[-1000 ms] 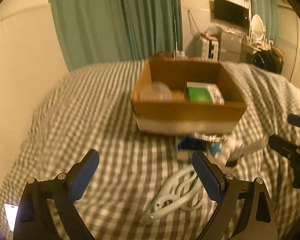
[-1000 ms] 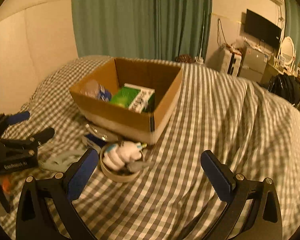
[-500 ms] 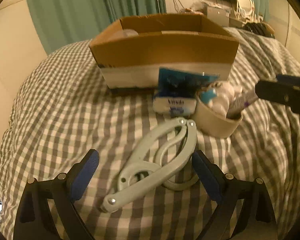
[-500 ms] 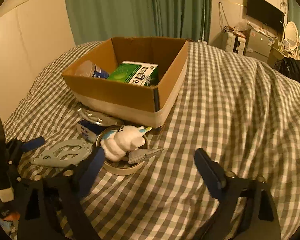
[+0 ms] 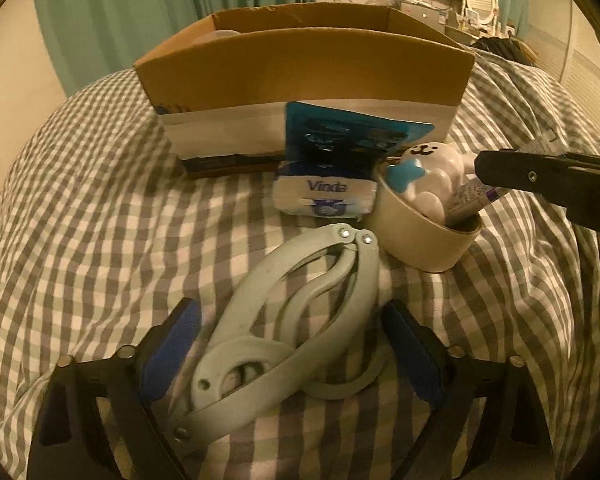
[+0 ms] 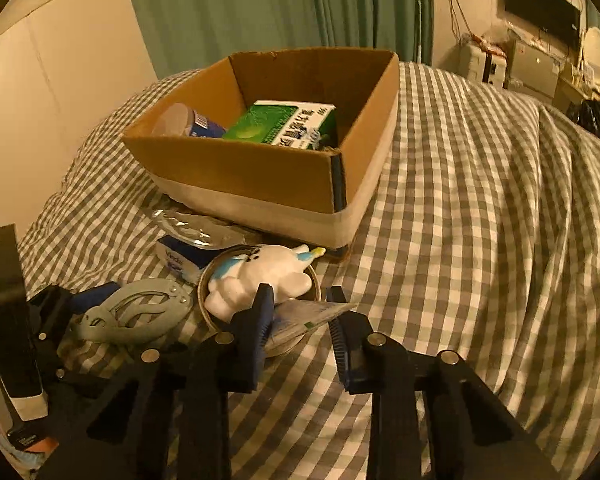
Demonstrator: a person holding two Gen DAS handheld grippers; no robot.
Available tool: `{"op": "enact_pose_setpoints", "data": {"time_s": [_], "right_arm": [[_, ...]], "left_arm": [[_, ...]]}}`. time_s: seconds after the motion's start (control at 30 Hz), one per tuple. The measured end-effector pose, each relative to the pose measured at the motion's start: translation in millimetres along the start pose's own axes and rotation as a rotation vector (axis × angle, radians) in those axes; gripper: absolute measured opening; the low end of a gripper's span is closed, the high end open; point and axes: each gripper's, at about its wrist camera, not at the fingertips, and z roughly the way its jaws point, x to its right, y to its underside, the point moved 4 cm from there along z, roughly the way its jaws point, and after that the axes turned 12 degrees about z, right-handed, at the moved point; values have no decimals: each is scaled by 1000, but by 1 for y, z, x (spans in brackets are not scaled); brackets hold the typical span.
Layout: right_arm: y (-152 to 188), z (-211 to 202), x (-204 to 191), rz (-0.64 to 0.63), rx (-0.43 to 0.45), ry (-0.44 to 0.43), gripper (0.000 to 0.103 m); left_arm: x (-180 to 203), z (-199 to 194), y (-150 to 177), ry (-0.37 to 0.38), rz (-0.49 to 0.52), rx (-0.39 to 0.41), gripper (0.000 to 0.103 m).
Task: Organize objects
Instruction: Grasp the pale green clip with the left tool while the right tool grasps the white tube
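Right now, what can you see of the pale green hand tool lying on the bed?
The pale green hand tool looks like moulded plastic: two curved handles joined by metal rivets at the far end, with an oval cut-out head nearest the camera. It lies flat on the checked bedspread, between the open fingers of the left gripper, just short of the round cream tub.
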Motion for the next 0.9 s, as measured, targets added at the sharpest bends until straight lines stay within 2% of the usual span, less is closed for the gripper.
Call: {"op": "enact_pose_setpoints", "data": {"time_s": [0.1, 0.37, 0.43, 0.47, 0.53, 0.63, 0.67, 0.7, 0.8, 0.9], "right_arm": [[1, -8, -3, -22, 31, 5, 25], [-2, -29, -7, -51, 94, 10, 25], [-2, -35, -9, -65, 109, 20, 25], [-2, -37, -11, -74, 120, 24, 25], [-3, -43, -14, -89, 140, 29, 24], [-5, -52, -18, -109, 165, 40, 21], [-5, -55, -19, -110, 171, 40, 17], [-6, -59, -20, -109, 177, 35, 14], [-7, -64, -25, -120, 182, 29, 11], [-7, -68, -29, -127, 184, 20, 11]], "left_arm": [[3, -3, -1, 22, 18, 16, 74], [-1, -21, 0, 34, 6, 18, 62], [-6, -29, 2, 42, -12, 23, 55], [-6, -31, 1, 47, -17, 23, 45], [-9, -35, 1, 54, -37, 23, 43], [-19, -38, 3, 64, -75, 20, 35], [-21, -39, 4, 72, -86, 21, 27], [-21, -40, 4, 81, -94, 26, 25], [-20, -47, -1, 75, -76, 41, 16], [-21, -57, -5, 73, -72, 64, 15]]}}
